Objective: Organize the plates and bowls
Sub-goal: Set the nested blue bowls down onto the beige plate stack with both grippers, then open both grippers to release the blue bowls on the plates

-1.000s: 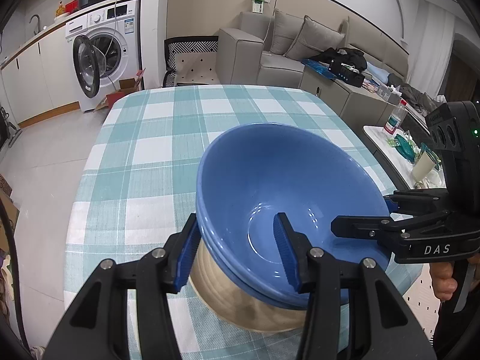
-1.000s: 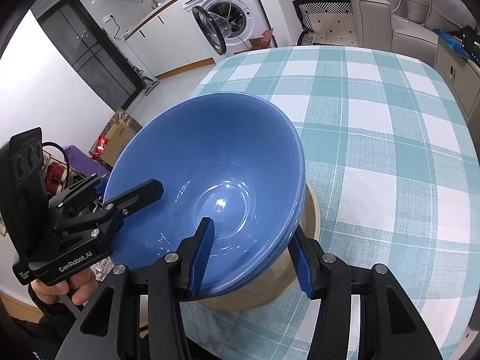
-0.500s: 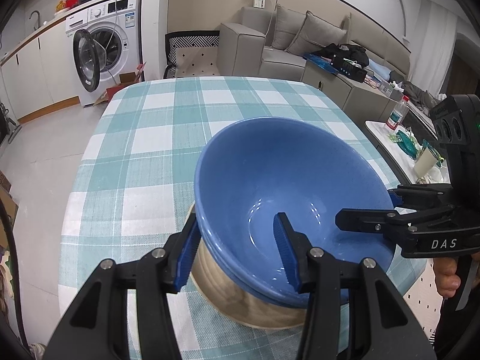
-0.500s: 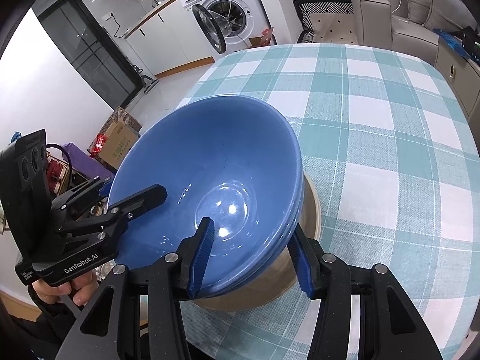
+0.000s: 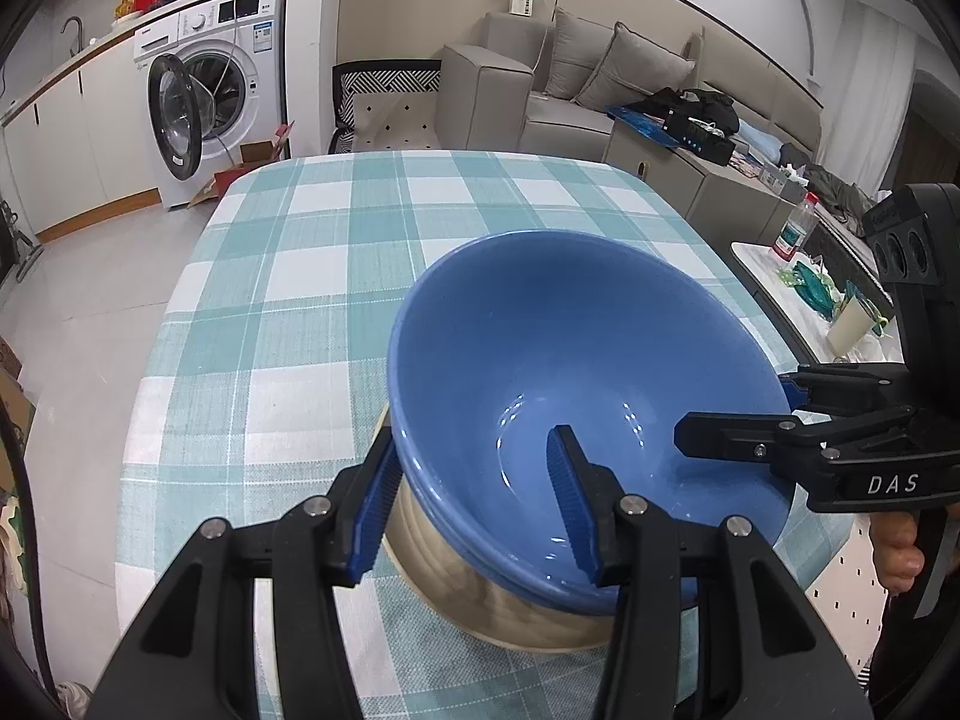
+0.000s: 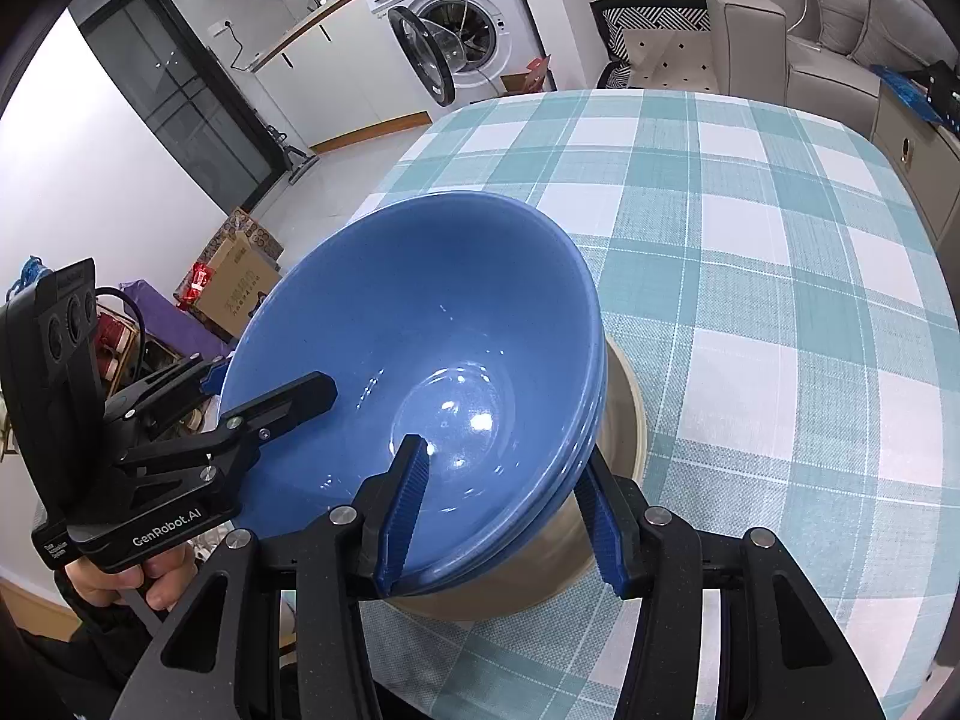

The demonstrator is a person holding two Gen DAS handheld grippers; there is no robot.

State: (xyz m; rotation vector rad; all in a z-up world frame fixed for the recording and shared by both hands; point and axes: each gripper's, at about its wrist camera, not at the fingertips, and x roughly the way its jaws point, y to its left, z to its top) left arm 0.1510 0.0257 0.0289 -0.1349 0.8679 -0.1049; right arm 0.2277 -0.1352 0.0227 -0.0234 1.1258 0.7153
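Blue bowls (image 5: 540, 348), nested one in another, sit tilted inside a beige bowl (image 5: 462, 576) that rests on the checked tablecloth (image 5: 288, 276), filling the lower centre of the left wrist view and the lower left centre of the right wrist view (image 6: 420, 312). The left gripper (image 5: 474, 504) straddles the near-left rim of the blue stack, one blue pad outside the wall and the other inside the basin; the pads lie against the stack on both sides, so it reads as pinching the rim. The right gripper (image 6: 501, 516) bridges the opposite rim the same way, its inner pad over the glossy inside and its outer pad against the outer wall beside the beige bowl (image 6: 612, 456), likewise clamping the stack. In each view the other gripper shows at the frame's side, reaching over the rim, with a hand (image 5: 897, 546) wrapped round its handle at lower right in the left wrist view and another hand (image 6: 132, 582) at lower left in the right wrist view. The stack stands close to the table's near edge, visible at lower right in the left wrist view. Beyond the bowls the cloth (image 6: 750, 228) runs bare toward the far edge, upper centre in both views. Past that edge stand a washing machine (image 5: 210, 102) with its door open and a grey sofa (image 5: 570, 90).
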